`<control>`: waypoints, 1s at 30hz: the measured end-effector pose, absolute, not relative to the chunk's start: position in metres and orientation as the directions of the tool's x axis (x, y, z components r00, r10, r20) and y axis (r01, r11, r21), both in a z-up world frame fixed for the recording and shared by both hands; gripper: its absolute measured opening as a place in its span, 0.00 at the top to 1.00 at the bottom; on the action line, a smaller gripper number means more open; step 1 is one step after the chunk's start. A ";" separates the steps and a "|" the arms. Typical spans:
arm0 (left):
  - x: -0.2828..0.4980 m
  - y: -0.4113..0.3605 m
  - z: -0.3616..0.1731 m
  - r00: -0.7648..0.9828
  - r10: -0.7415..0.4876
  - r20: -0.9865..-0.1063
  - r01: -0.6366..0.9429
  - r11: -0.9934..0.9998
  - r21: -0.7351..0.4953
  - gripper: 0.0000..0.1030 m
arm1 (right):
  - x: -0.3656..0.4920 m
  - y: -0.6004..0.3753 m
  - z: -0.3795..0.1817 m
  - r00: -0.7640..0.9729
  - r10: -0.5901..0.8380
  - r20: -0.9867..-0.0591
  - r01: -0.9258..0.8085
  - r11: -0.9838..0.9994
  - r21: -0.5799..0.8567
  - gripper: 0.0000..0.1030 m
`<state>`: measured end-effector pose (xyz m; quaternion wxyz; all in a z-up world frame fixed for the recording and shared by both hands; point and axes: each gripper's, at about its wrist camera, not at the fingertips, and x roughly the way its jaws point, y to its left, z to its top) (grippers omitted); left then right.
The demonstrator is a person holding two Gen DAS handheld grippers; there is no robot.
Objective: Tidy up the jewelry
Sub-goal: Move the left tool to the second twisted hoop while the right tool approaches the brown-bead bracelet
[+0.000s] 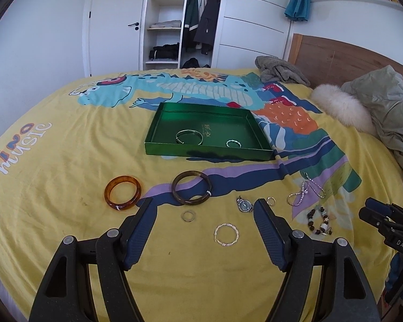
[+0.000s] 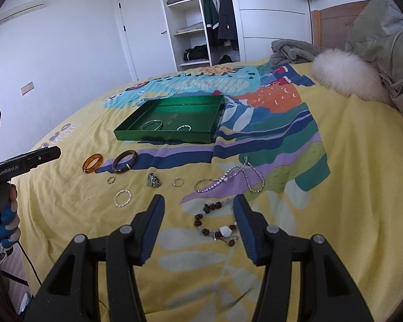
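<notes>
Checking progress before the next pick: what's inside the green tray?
Two pieces lie in the green tray: a silver bangle and a smaller twisted ring. The near wall hides a strip of the floor just behind it.

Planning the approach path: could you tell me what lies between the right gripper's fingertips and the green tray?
In the right wrist view: brown beaded bracelet, silver chain necklace, then bedspread to the green tray.

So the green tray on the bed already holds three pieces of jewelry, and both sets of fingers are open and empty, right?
Not quite: the green tray holds two pieces, a silver bangle and a smaller twisted ring, as the left wrist view shows. Both sets of fingers are open and empty.
</notes>
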<state>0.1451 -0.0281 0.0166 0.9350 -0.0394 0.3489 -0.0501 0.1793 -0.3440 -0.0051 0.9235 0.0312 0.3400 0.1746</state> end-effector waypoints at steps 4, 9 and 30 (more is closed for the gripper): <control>0.150 -0.028 0.009 0.744 -0.122 -0.656 0.066 0.992 -0.109 0.27 | 0.184 -0.343 -0.014 0.697 0.349 -0.626 -0.306 0.935 0.180 0.50; 0.155 -0.026 -0.005 0.728 -0.123 -0.674 0.060 0.991 -0.116 0.26 | 0.190 -0.342 -0.026 0.685 0.352 -0.638 -0.308 0.933 0.184 0.50; 0.160 -0.048 -0.065 0.648 -0.147 -0.747 0.097 0.989 -0.110 0.25 | 0.208 -0.346 -0.072 0.607 0.389 -0.693 -0.341 0.915 0.215 0.47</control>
